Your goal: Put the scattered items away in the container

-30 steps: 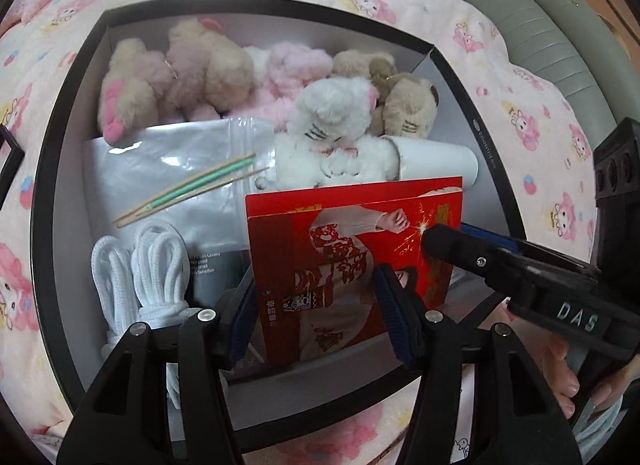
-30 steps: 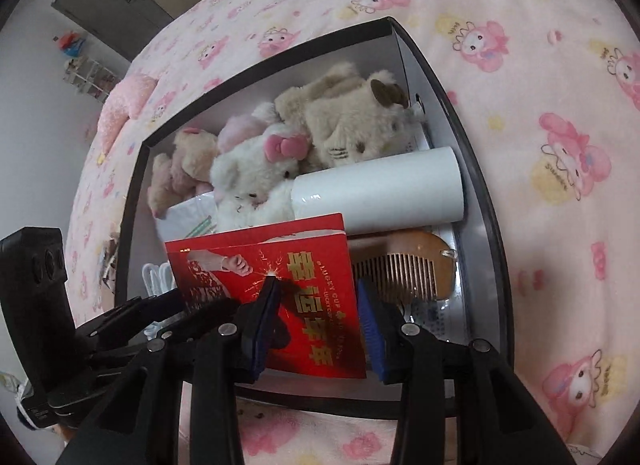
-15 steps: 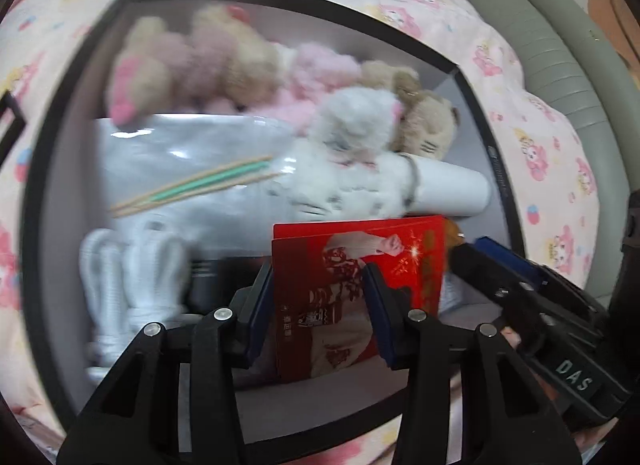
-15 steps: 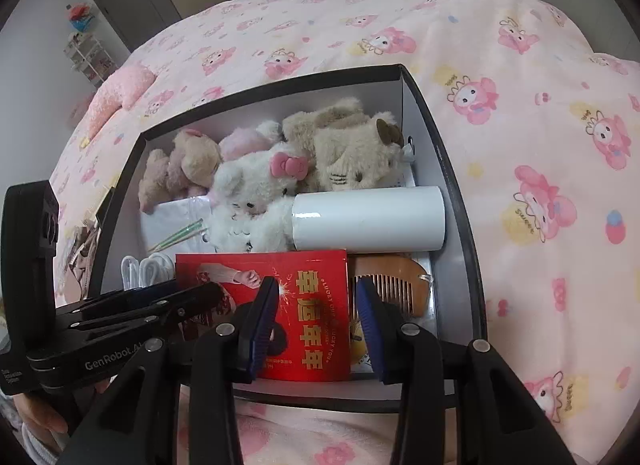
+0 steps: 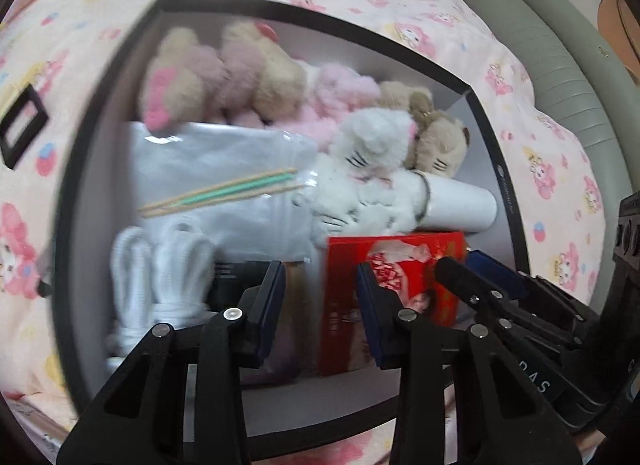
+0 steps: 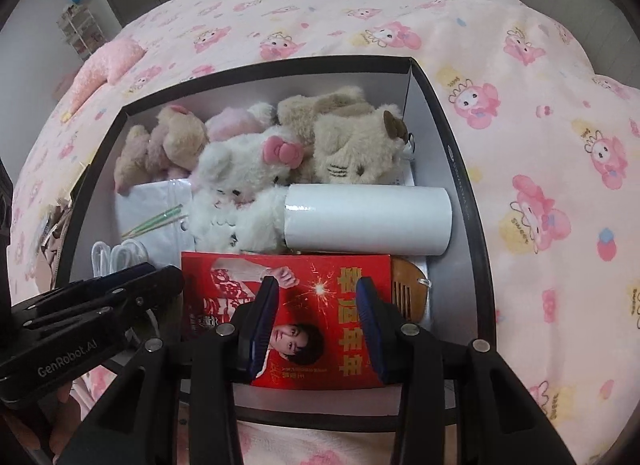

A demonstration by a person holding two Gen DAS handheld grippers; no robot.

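Bed with pink cartoon-print blanket; black box at centre. Red envelope pack lies at the box's 6 o'clock, over a wooden comb. Right gripper parted above the pack, not gripping; left gripper closing on nothing. Judged step: placement finished; next, lift clear.

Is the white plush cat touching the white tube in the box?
Touching. In the right wrist view the white plush cat lies pressed against the left end of the white tube, its fur overlapping the rim, with no gap showing.
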